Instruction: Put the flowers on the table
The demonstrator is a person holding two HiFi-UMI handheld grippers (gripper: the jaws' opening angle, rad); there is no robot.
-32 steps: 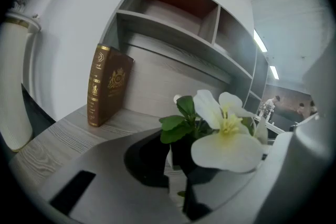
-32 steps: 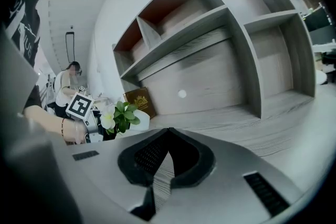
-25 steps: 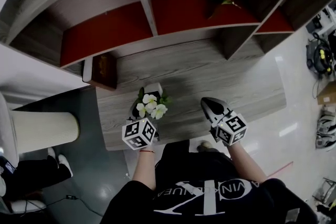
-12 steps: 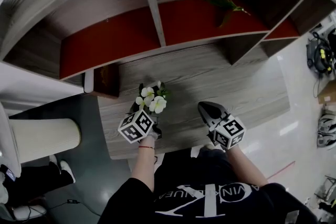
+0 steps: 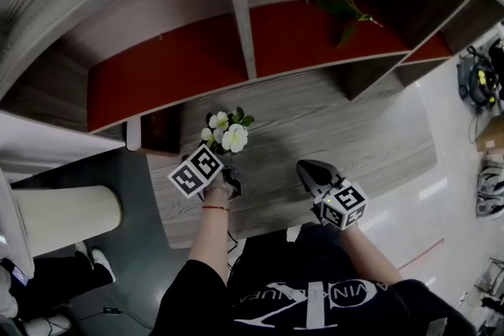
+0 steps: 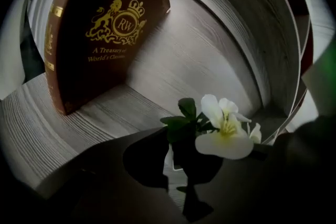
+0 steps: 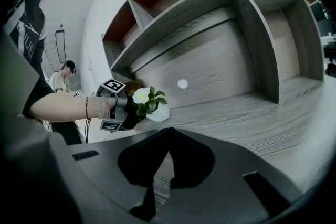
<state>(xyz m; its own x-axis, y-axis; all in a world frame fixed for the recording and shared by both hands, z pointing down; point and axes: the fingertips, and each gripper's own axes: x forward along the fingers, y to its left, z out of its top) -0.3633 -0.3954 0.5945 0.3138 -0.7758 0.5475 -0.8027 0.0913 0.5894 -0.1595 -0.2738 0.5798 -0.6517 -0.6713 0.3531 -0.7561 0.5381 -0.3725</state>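
Left gripper (image 5: 227, 179): jaws closed on a small white pot (image 7: 159, 113) that carries white-petalled flowers (image 5: 228, 133) with green leaves. The blooms stand up just past the jaw tips. Only a sliver of the pot shows between the dark jaws in the left gripper view.

Pot and flowers sit low over the grey wood-grain table (image 5: 315, 122), near its left end. In the right gripper view the pot's base lies at the level of the tabletop. Cannot tell whether it bears on the surface.

Beyond the left jaws and to their left, an upright brown hardback book (image 6: 105, 34) with a gold crest and gold lettering stands on the table, apart from the pot.

Ahead of both pairs of jaws, a grey wooden shelf unit (image 5: 242, 20) with red back panels (image 5: 165, 63). A green leafy plant (image 5: 346, 10) sits in a shelf compartment, well beyond the right jaws.

Right gripper (image 5: 307, 171): jaws closed tip to tip, nothing between them. It hovers over the near edge of the table, well to the right of the left jaws. From its own view the flowers lie ahead and to the left.

Left wrist wears a thin red bracelet (image 5: 211, 208), behind the left jaws.
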